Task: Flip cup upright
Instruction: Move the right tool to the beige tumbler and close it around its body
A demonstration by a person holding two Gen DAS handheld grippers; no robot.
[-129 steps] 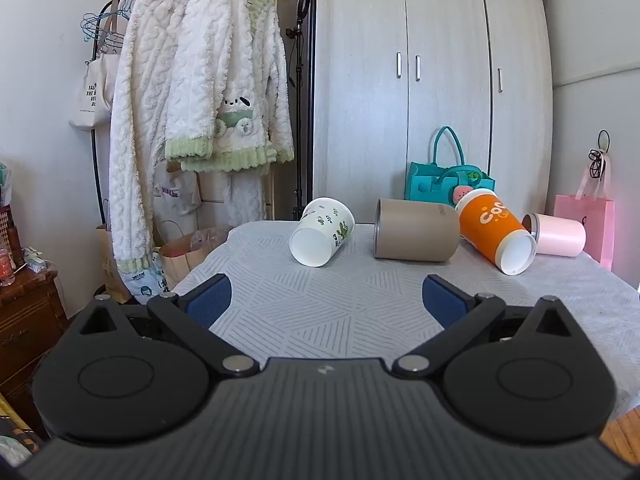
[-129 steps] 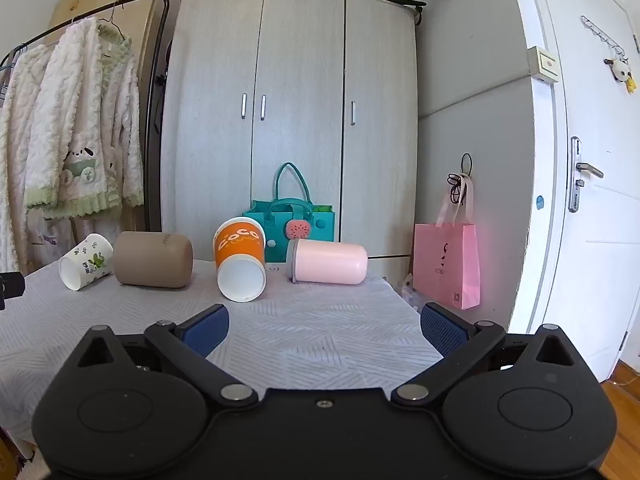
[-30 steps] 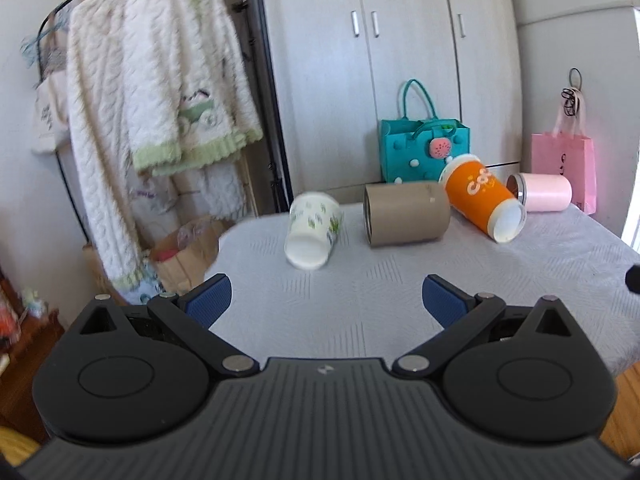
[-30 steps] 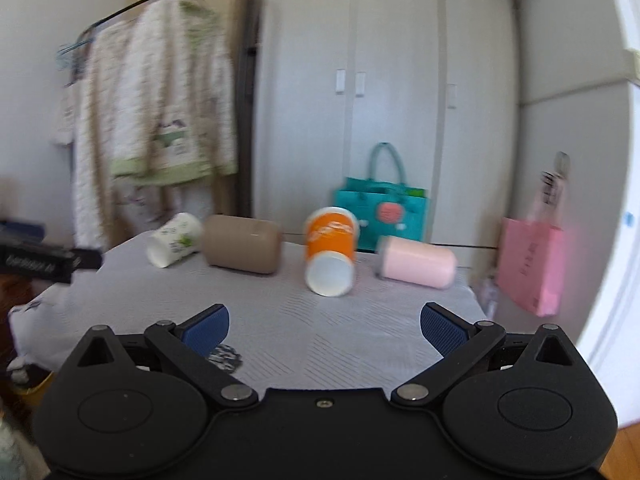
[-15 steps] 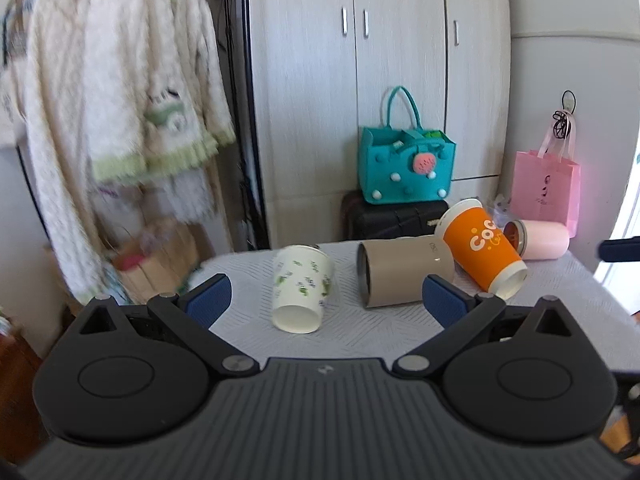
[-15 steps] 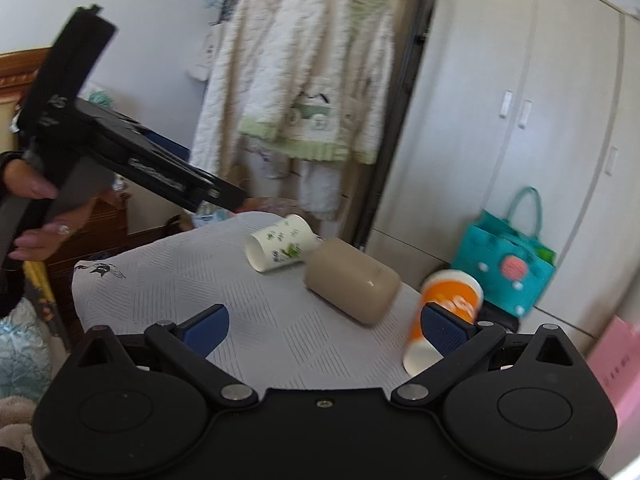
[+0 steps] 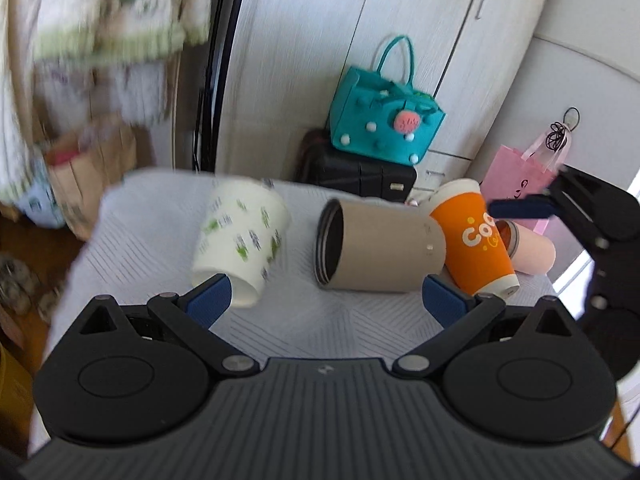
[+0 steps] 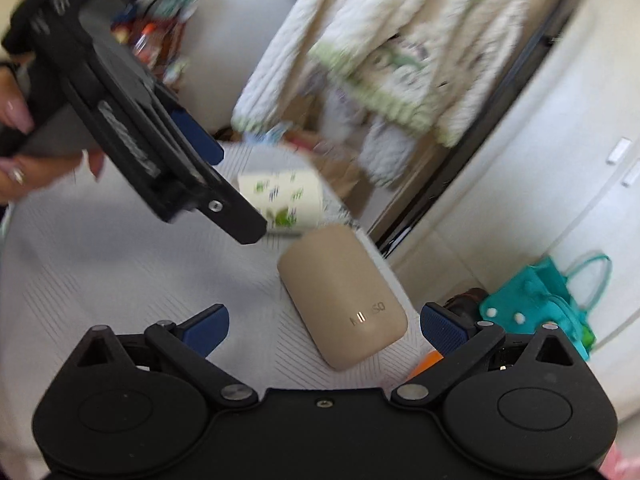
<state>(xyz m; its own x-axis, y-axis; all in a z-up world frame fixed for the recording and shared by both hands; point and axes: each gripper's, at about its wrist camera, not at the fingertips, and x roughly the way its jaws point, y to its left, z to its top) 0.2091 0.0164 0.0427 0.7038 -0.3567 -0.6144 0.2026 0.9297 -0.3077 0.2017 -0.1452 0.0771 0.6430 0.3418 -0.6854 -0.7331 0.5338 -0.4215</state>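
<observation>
Both grippers have come in over the tabletop (image 7: pixel 132 236) within the last second; earlier they hung back at its near edge with the row of cups at a distance.

Left gripper (image 7: pixel 326 294): fingers spread wide, holding nothing. It now hangs just short of the two nearest cups. The white leaf-print cup (image 7: pixel 240 236) lies on its side, mouth toward the camera, immediately ahead of the left finger. The tan cup (image 7: pixel 380 254) lies on its side with its open mouth to the left, between the two fingers' lines of sight.

Right gripper (image 8: pixel 324 322): fingers likewise wide apart and empty. It has swung round to approach from the row's right end. In the right wrist view the closed base of the tan cup sits between its fingers but is not yet touched.

Farther back, the orange cup (image 7: pixel 472 240) leans mouth-down against the tan cup, and the pink cup (image 7: pixel 532 250) lies beyond it. A teal bag (image 7: pixel 384 128) and pink bag (image 7: pixel 516 176) stand behind the tabletop.

Assessment: no cup is upright and none is gripped. The change is approach only. Both views are motion-blurred, so positions are approximate. The tan cup appears the likely first target of the right gripper, the white cup of the left.
</observation>
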